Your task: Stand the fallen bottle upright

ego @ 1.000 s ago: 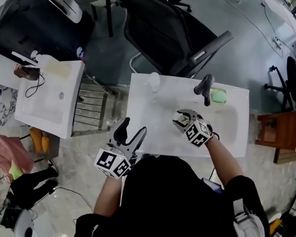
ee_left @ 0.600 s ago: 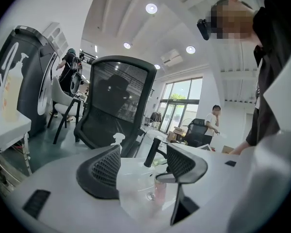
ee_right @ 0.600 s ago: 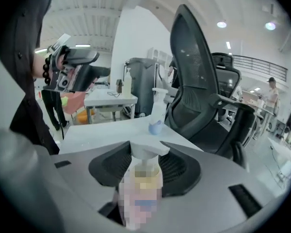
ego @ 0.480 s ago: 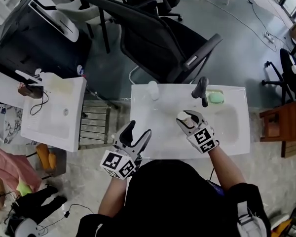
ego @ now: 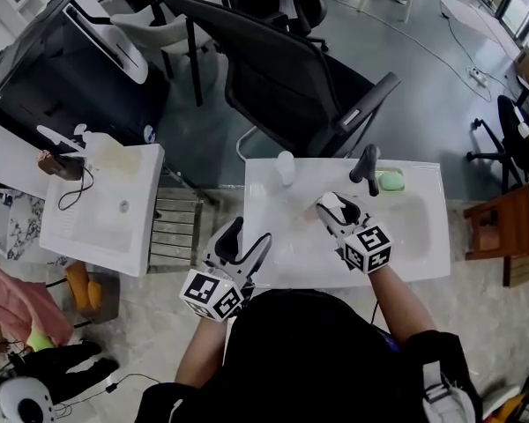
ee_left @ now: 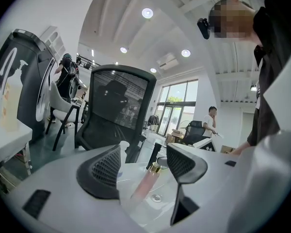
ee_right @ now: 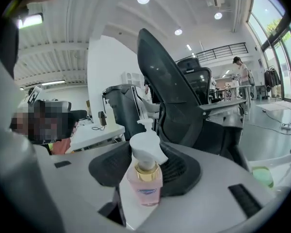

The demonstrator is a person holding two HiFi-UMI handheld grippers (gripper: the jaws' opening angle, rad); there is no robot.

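Observation:
A pump bottle of pink liquid, with a white pump head and a gold collar, sits between the jaws of my right gripper, which is shut on its body. In the head view the right gripper holds the bottle over the white sink table, left of the basin. Seen from the left gripper view, the bottle leans with its pump end up and to the right. My left gripper hovers open at the table's front left edge, holding nothing.
A black faucet and a green soap bar sit at the back of the sink. A white cup stands at the back left. A black office chair is behind the table, and a second white table stands to the left.
My right gripper has risen and rolled, lifting the bottle's pump end up from the table. The left gripper has hardly moved.

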